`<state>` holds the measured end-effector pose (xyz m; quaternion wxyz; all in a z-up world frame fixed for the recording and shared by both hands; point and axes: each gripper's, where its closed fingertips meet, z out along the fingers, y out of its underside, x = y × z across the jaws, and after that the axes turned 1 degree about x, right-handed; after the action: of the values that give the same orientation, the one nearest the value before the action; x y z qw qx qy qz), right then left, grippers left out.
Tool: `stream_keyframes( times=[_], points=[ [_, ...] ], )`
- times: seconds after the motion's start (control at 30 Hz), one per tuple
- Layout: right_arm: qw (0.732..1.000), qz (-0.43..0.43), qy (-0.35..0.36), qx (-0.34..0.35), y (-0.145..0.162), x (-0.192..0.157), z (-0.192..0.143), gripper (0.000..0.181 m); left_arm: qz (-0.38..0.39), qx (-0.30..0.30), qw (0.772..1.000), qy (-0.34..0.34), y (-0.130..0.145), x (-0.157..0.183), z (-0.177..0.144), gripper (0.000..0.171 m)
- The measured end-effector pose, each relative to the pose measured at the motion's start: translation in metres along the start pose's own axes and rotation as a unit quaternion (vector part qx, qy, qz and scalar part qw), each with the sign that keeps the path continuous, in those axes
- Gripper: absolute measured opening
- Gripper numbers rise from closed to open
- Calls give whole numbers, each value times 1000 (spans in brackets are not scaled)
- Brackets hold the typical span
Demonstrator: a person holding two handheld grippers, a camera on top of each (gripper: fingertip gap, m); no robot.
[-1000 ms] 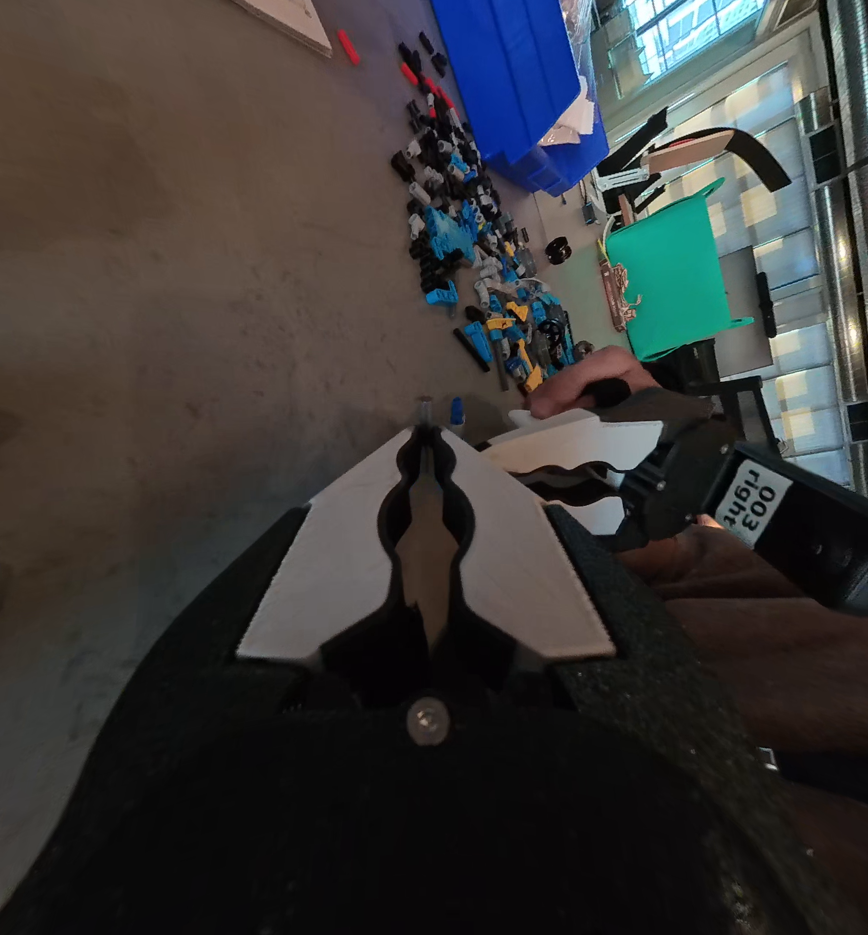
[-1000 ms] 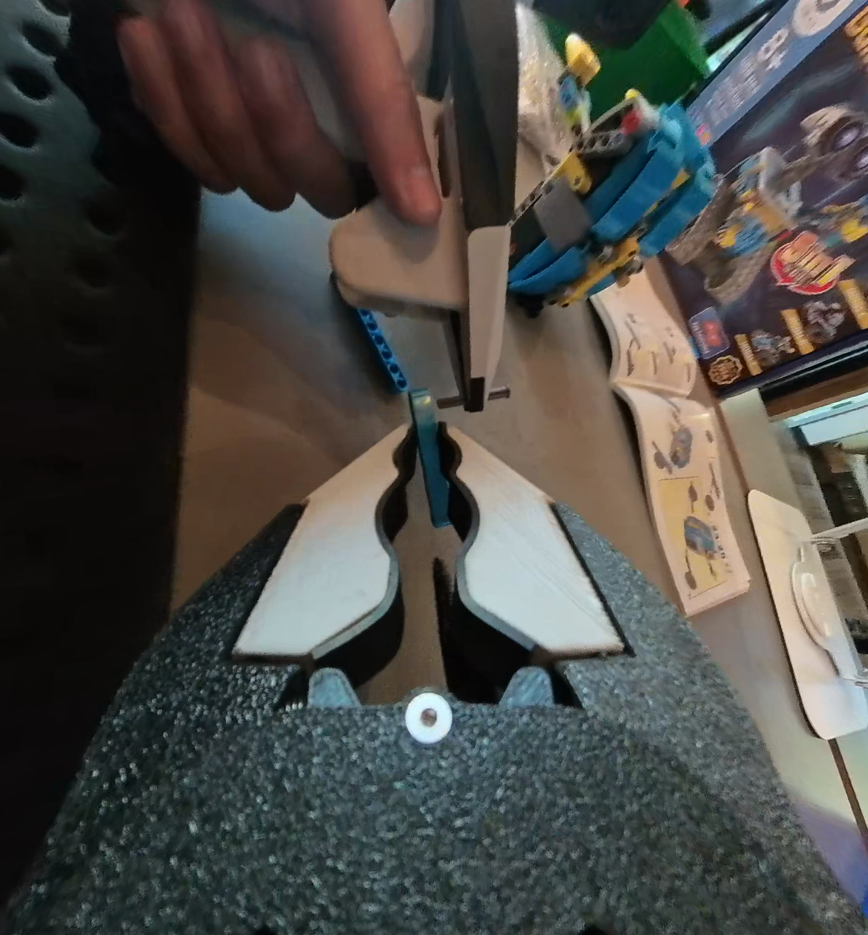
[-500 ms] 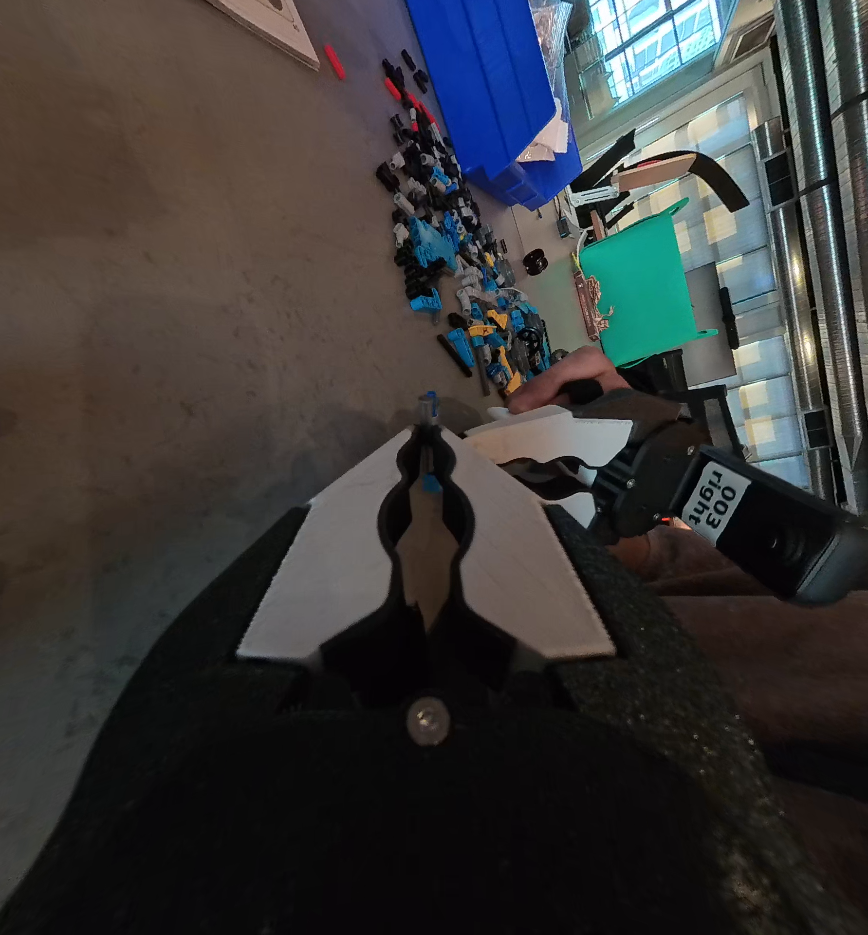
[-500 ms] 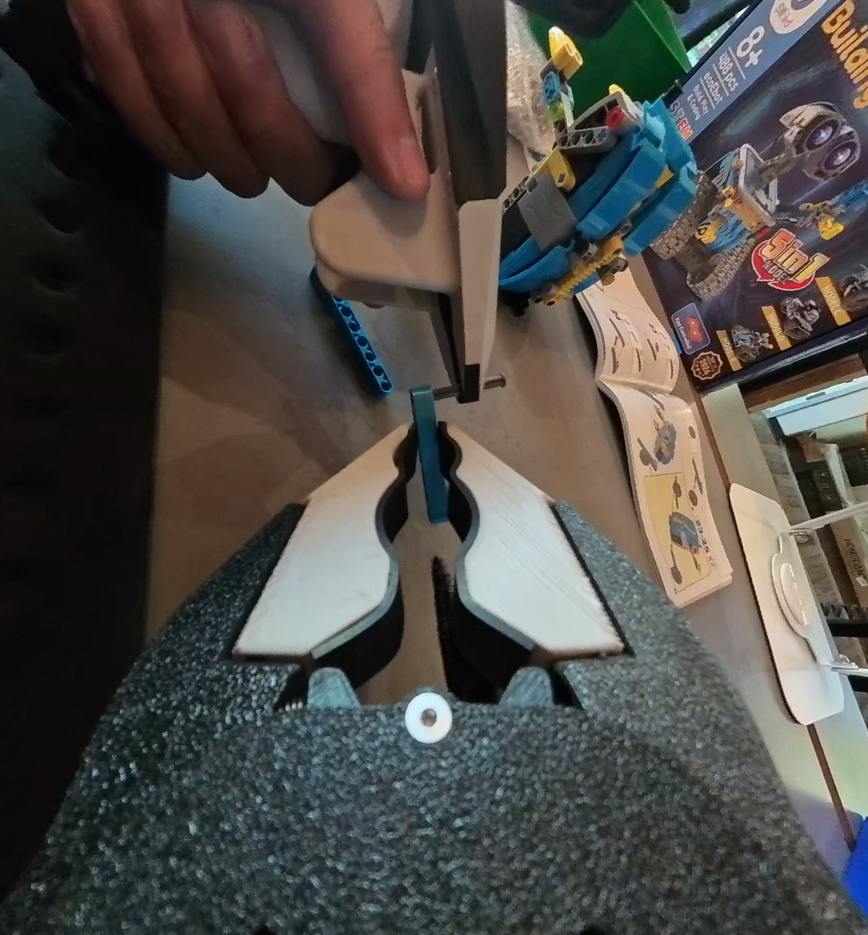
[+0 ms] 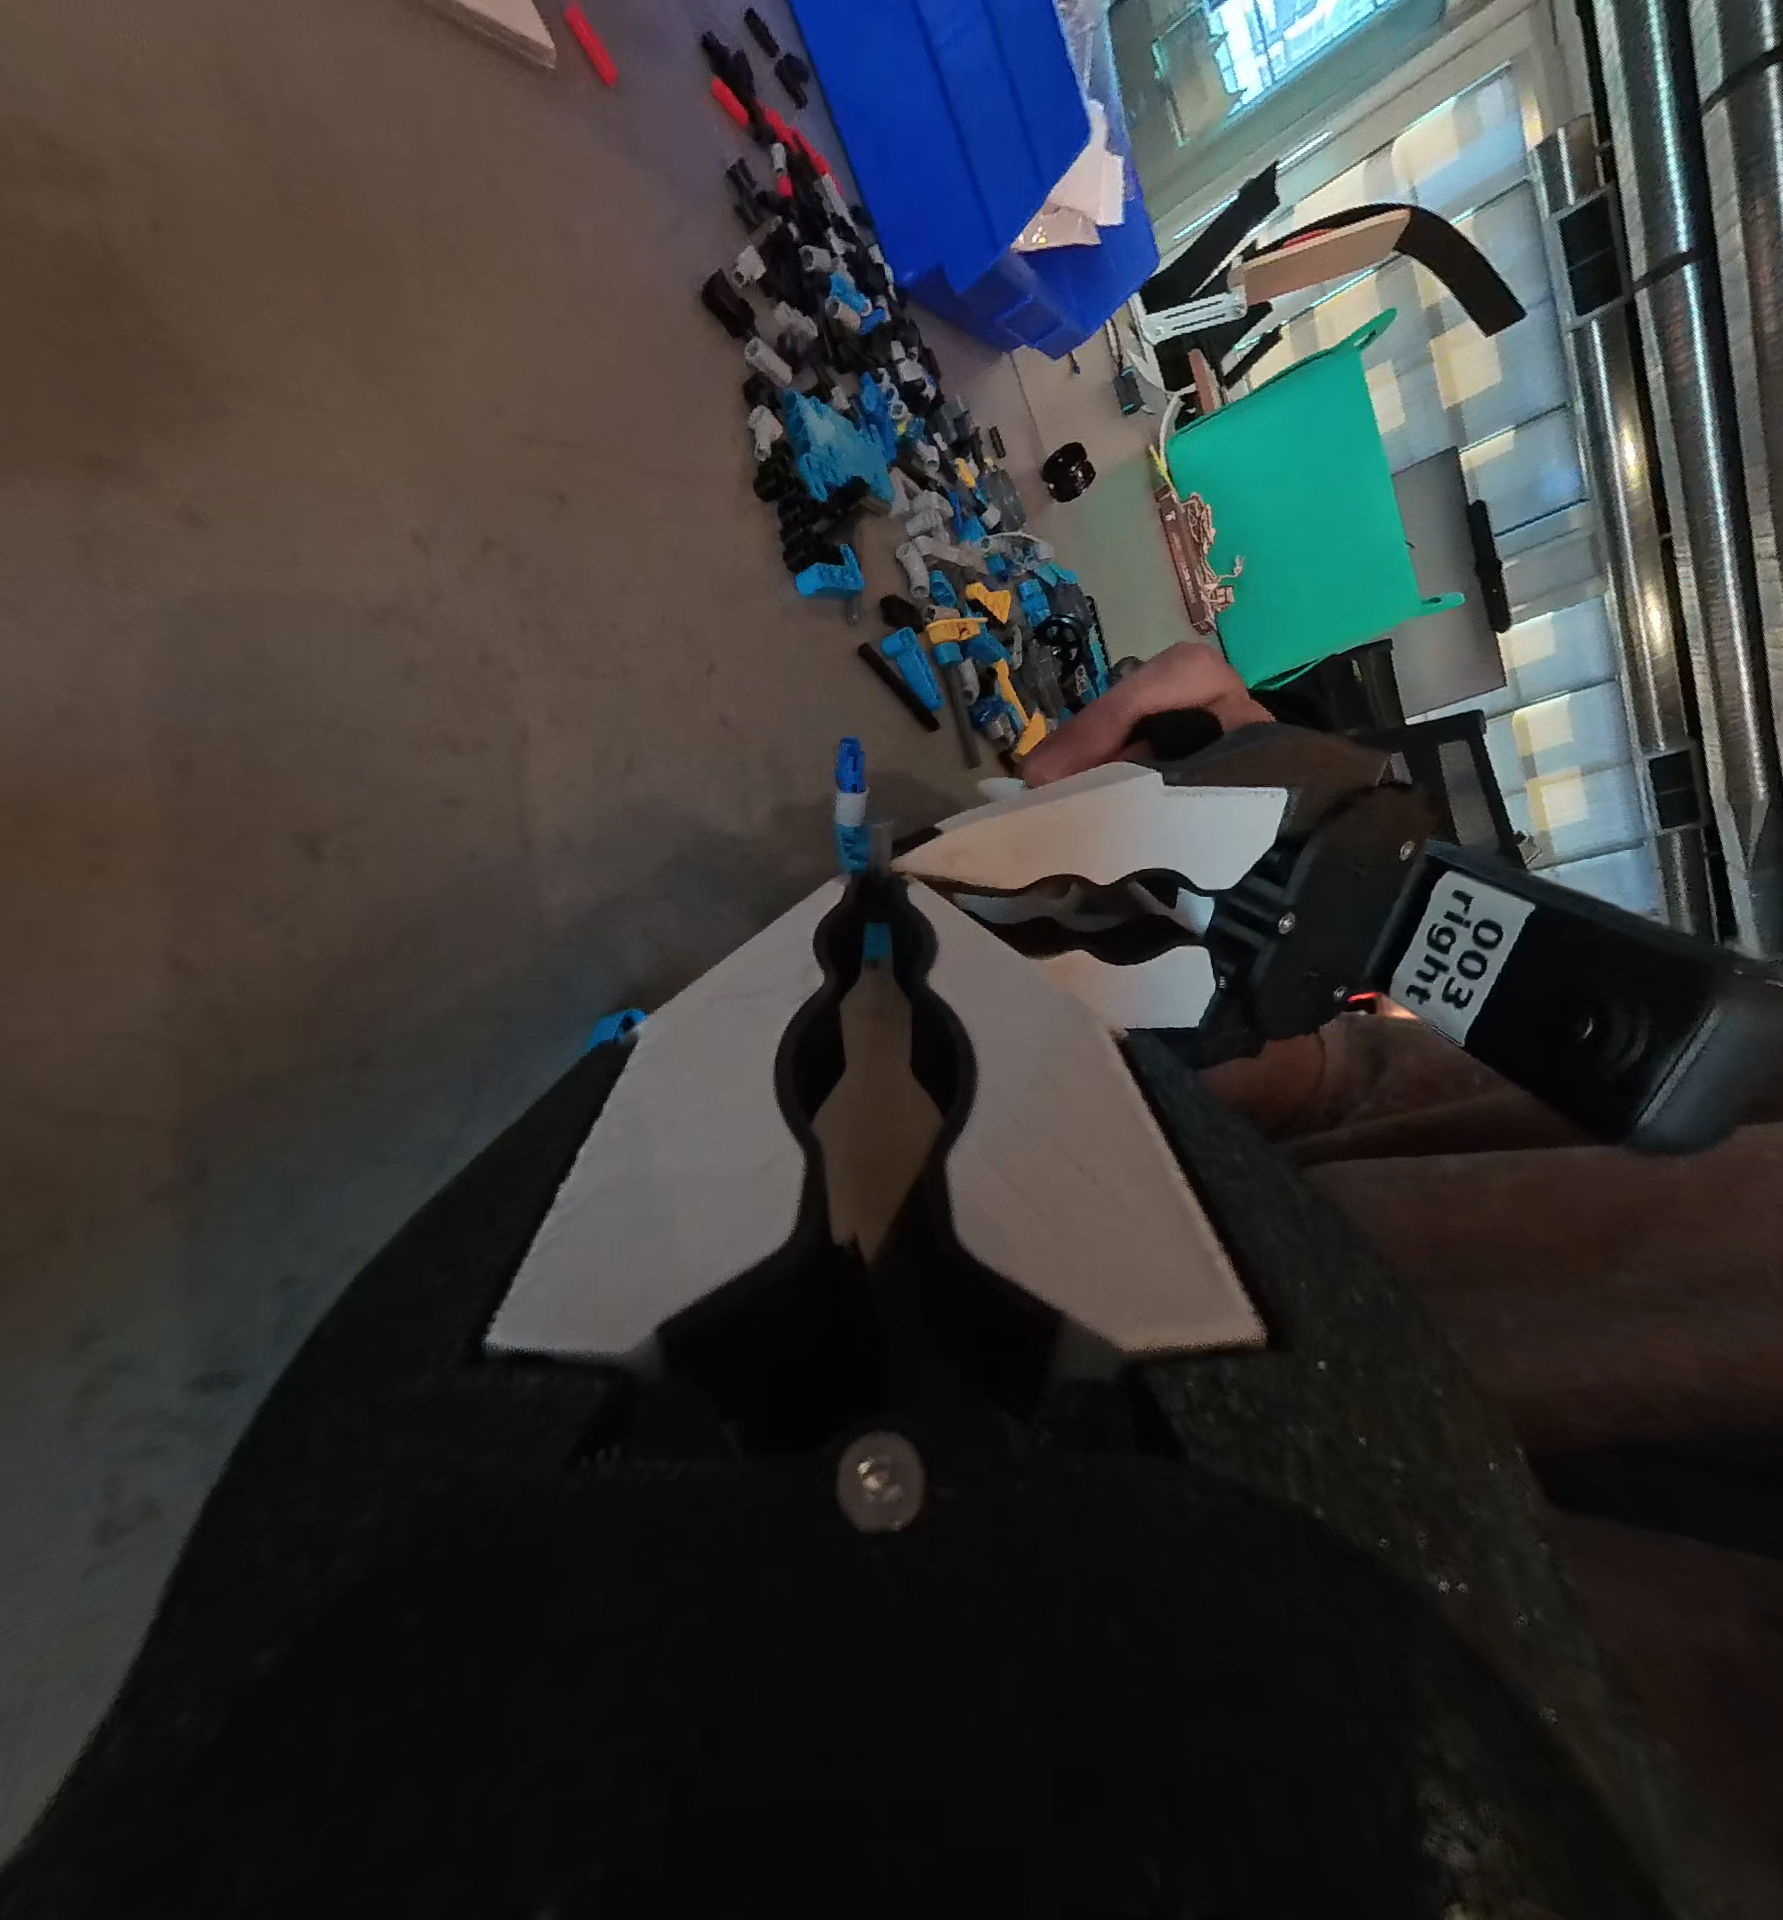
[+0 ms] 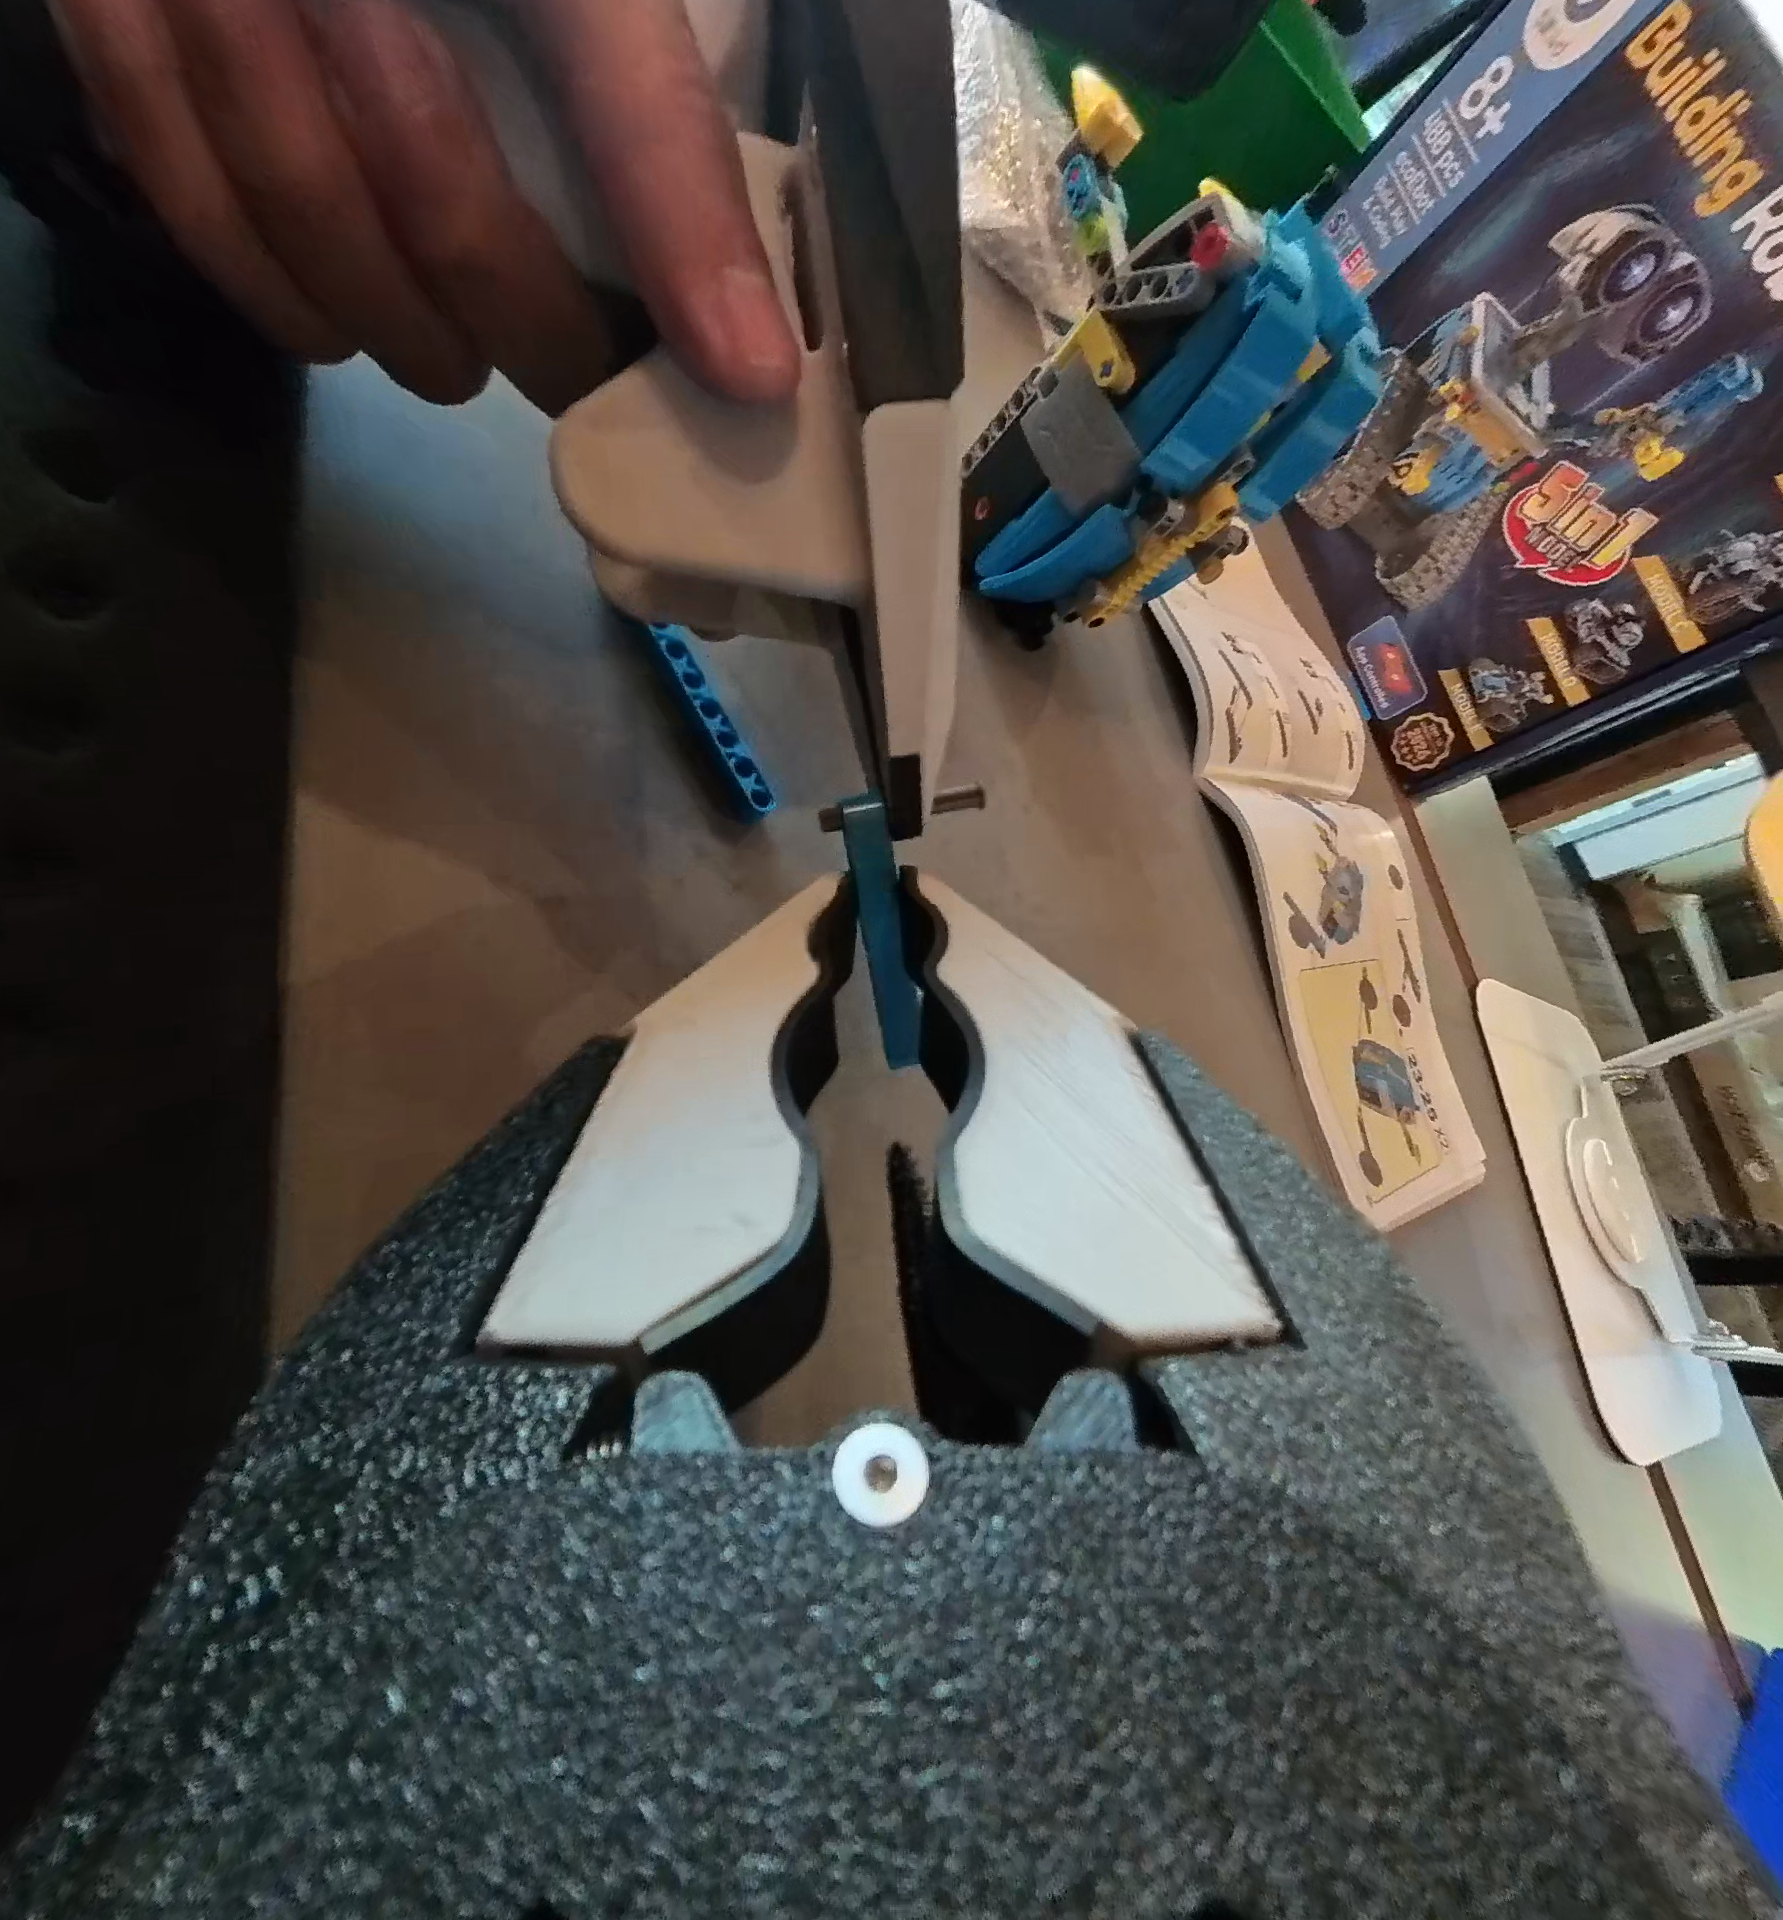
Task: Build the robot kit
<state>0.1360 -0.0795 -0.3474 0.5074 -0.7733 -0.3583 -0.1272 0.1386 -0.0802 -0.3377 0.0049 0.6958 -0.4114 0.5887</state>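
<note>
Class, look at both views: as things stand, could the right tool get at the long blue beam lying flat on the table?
Probably not: the right tool is shut on a teal piece, and the left tool stands beside the blue beam.

The pile of loose bricks [image 5: 897, 499] is too small to sort out, and the game box [image 6: 1635, 343] runs off the edge.
</note>
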Motion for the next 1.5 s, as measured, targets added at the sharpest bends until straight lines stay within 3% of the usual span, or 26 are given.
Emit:
stream_keyframes(
  times=[0.03,0.17,0.4,0.57,0.77,1.0,1.13,1.33,1.4,1.5],
  points=[
    [1000,-5,6,2,-1,1,-1,8,9,2,1000,3,-1,2,-1,4],
    [997,-51,55,7,-8,11,-3,8,62,20,997,31,-7,21,-6,29],
    [973,-146,176,10,-21,36,-14,8,179,23,984,-3,-9,30,-16,37],
    [988,-116,97,-13,-6,16,-2,8,266,-11,961,-69,-2,21,-19,37],
    [997,-33,-34,-68,25,-5,12,8,277,-74,950,-127,19,-3,-32,36],
    [986,21,-134,-95,32,-16,21,8,272,-104,941,-171,32,-27,-54,36],
    [963,72,-235,-113,25,-31,14,8,290,-133,930,-181,40,-38,-68,36],
    [951,100,-276,-100,22,-40,11,9,328,-171,907,-203,45,-55,-77,30],
    [947,124,-282,-95,20,-39,8,21,344,-178,900,-202,44,-56,-73,29],
    [944,186,-268,-56,10,-27,5,25,365,-178,891,-203,41,-55,-70,28]
  ],
)
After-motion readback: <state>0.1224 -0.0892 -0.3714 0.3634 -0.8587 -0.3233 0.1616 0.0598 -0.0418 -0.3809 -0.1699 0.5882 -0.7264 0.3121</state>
